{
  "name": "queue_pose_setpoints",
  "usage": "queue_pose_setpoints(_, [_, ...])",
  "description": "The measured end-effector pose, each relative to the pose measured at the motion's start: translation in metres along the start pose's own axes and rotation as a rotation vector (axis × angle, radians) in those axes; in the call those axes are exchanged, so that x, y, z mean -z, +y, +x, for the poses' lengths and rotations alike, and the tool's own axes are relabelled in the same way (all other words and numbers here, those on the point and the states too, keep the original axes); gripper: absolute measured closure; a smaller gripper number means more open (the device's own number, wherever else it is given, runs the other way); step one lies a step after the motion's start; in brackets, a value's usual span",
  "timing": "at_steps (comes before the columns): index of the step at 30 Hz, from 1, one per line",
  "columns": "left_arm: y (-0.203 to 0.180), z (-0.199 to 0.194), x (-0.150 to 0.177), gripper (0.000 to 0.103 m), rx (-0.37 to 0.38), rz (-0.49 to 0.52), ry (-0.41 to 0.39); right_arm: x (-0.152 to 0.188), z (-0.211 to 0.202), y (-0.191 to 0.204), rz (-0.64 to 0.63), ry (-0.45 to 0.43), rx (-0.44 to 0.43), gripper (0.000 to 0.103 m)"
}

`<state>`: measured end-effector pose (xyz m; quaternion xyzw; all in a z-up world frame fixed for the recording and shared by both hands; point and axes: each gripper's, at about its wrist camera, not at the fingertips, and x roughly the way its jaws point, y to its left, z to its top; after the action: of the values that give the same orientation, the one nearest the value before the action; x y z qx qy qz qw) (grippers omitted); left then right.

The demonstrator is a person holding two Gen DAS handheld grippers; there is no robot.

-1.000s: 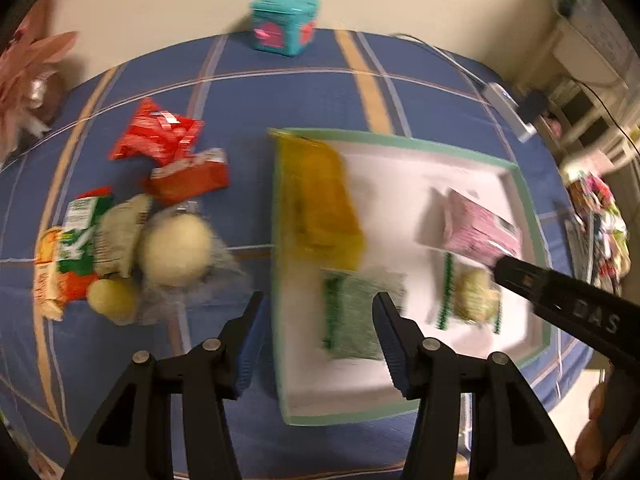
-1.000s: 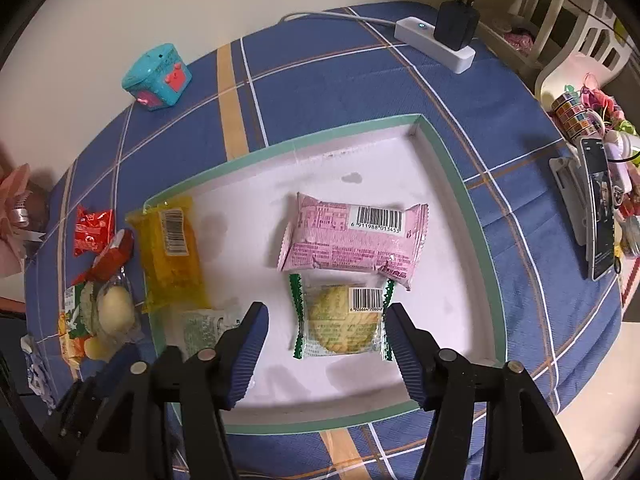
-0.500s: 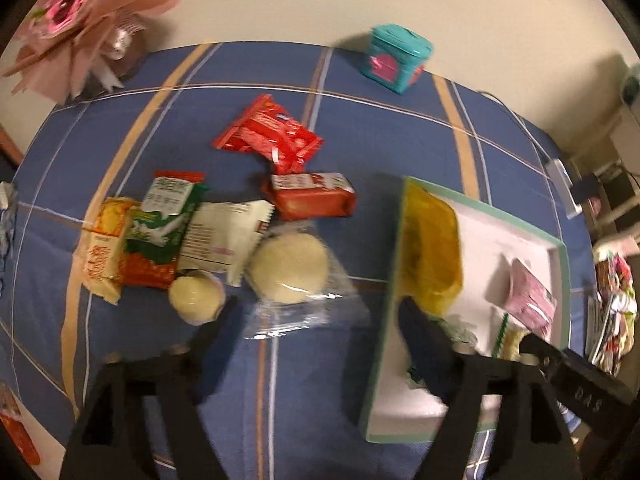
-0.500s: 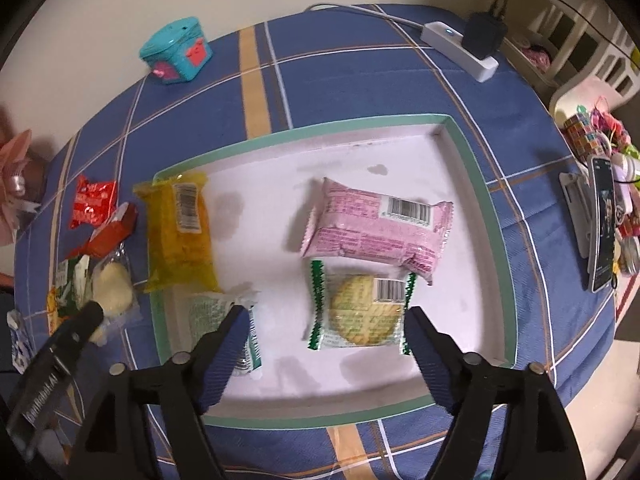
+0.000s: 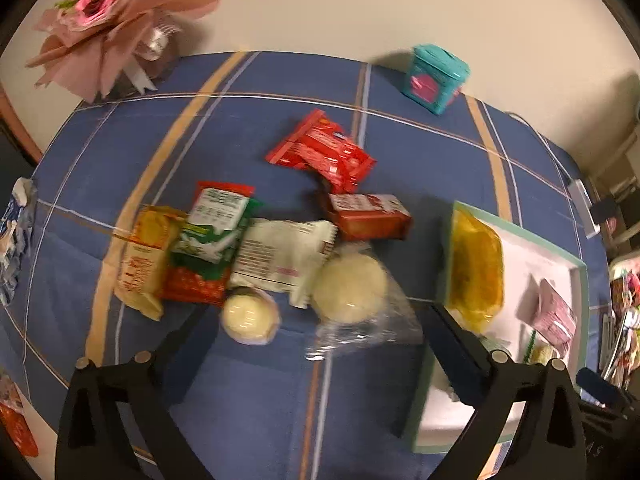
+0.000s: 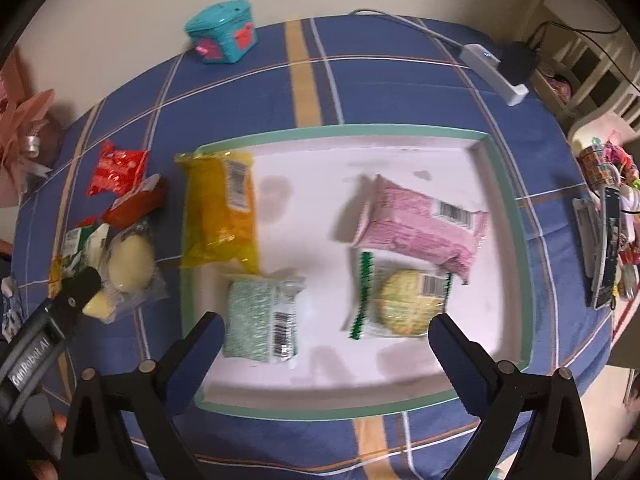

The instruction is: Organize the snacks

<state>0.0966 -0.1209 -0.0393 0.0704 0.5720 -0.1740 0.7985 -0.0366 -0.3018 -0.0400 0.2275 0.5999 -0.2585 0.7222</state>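
A white tray with a green rim (image 6: 508, 216) holds a yellow packet (image 6: 218, 216), a pink packet (image 6: 420, 224), a green-speckled packet (image 6: 260, 320) and a round cookie in a clear wrapper (image 6: 404, 304). My right gripper (image 6: 324, 328) is open and empty above the tray's near side. My left gripper (image 5: 316, 320) is open and empty above a pile of loose snacks left of the tray (image 5: 576, 264): a round bun in clear wrap (image 5: 350, 288), a small round cake (image 5: 250, 318), a white packet (image 5: 280, 256), a red box (image 5: 368, 216) and red wafer packets (image 5: 324, 152).
A teal box (image 5: 434, 78) stands at the table's far edge. A pink flower bouquet (image 5: 104, 16) is at the far left. A power strip (image 6: 496, 72) and a phone (image 6: 608, 248) lie right of the tray.
My left gripper has swung left from above the tray to above the snack pile and opened wider. My right gripper has opened wider and drifted slightly left over the tray.
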Motion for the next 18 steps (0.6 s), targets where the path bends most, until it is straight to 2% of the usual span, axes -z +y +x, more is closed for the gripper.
queue_pose_setpoints(11, [0.087,-0.003,-0.005,0.001,-0.094,-0.187,-0.017,0.005,0.003,0.044,-0.068,0.005,-0.002,0.0])
queue_pose_setpoints(18, [0.136,-0.003,-0.003,0.001,-0.116,-0.281,-0.013,0.011,0.001,0.094,-0.141,-0.006,-0.067,0.0])
